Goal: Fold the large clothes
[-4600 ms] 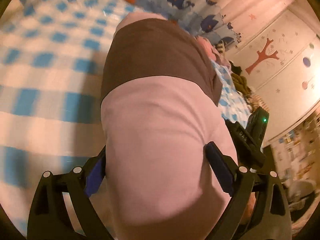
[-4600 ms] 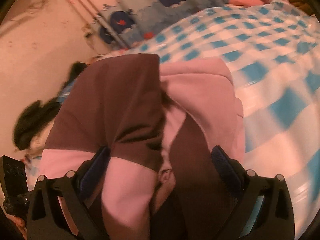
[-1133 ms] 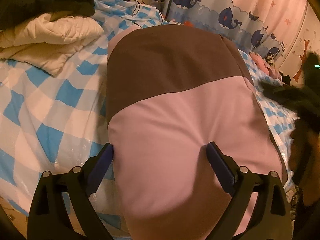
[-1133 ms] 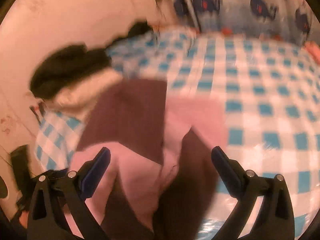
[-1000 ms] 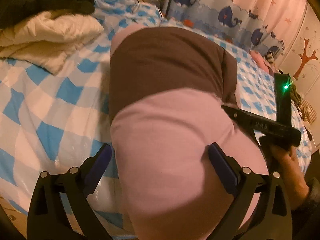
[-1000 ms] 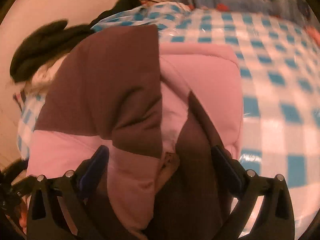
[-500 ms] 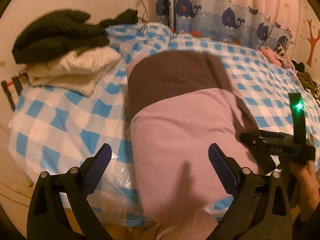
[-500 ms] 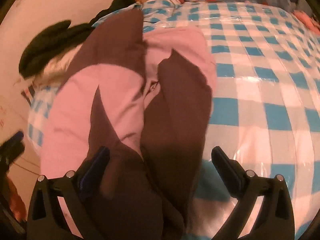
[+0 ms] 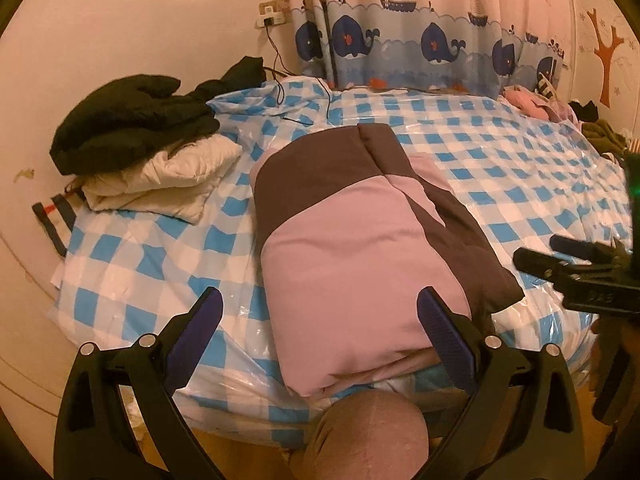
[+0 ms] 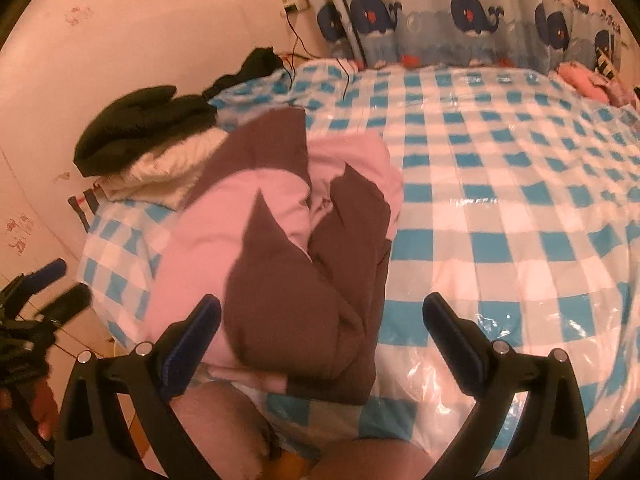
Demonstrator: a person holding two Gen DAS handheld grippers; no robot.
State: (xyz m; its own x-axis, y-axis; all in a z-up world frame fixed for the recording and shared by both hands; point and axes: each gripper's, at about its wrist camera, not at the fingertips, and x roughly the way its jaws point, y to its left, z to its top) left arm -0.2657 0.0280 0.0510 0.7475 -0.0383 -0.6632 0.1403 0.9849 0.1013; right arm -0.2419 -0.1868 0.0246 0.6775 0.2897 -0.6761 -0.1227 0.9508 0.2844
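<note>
A folded pink and brown padded jacket [image 9: 352,248] lies on the bed near its front edge; it also shows in the right wrist view [image 10: 280,248]. My left gripper [image 9: 320,320] is open and empty, held back above the jacket's near end. My right gripper [image 10: 320,320] is open and empty, over the jacket's near right corner. The right gripper also shows at the right of the left wrist view [image 9: 576,272], and the left gripper at the left edge of the right wrist view [image 10: 44,292].
The bed has a blue and white checked cover under clear plastic [image 9: 520,184]. A stack of black and cream clothes [image 9: 148,152] lies at its left. More clothes [image 9: 532,104] lie at the far right by the whale curtain [image 9: 420,44]. A knee [image 9: 368,436] is below the bed edge.
Both grippers have let go of the jacket and pulled back and up from it. The jacket now lies folded on the bed.
</note>
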